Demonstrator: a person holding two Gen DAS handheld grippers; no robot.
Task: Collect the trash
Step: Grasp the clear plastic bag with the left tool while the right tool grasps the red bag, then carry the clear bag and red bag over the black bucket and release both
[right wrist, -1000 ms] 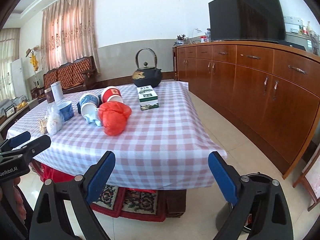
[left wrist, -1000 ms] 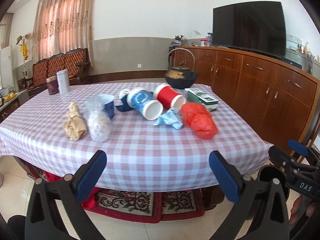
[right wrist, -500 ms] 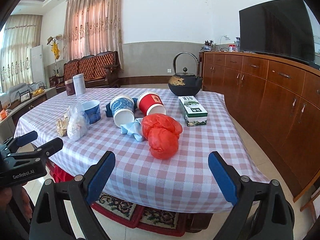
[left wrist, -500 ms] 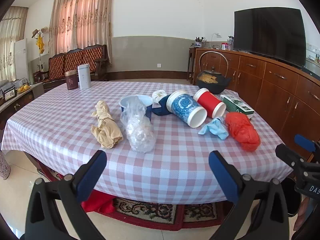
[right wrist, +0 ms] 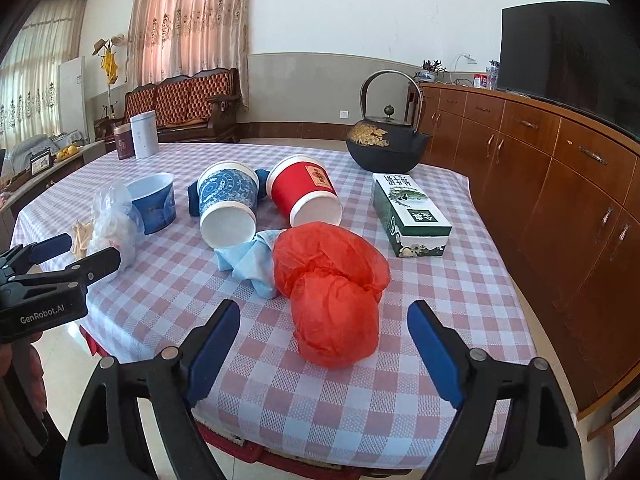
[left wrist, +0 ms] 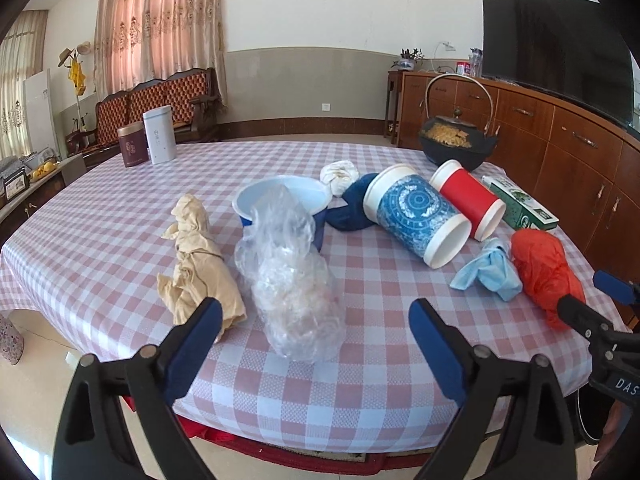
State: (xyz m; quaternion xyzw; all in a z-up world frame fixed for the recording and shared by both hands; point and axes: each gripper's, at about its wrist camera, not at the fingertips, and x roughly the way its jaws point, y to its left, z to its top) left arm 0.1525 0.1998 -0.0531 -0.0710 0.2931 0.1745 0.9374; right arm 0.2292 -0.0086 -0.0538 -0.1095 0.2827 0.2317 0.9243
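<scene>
My left tongs (left wrist: pixel 314 340) stand wide, lined up on the clear plastic bag (left wrist: pixel 294 280) near the table's (left wrist: pixel 100 240) front edge; my right tongs (right wrist: pixel 322 336) stand wide before the red bag (right wrist: pixel 334 300). Both have just been narrowing a little, with nothing between the pads yet. I should carry each pair over its bag so the pads straddle the bulk, then squeeze gently, since thin plastic slips and crumples. The tan wad (left wrist: pixel 196 264) lies just beside the clear bag; I must not catch it too. What the clear bag holds I cannot make out, and no clear bin shows.
</scene>
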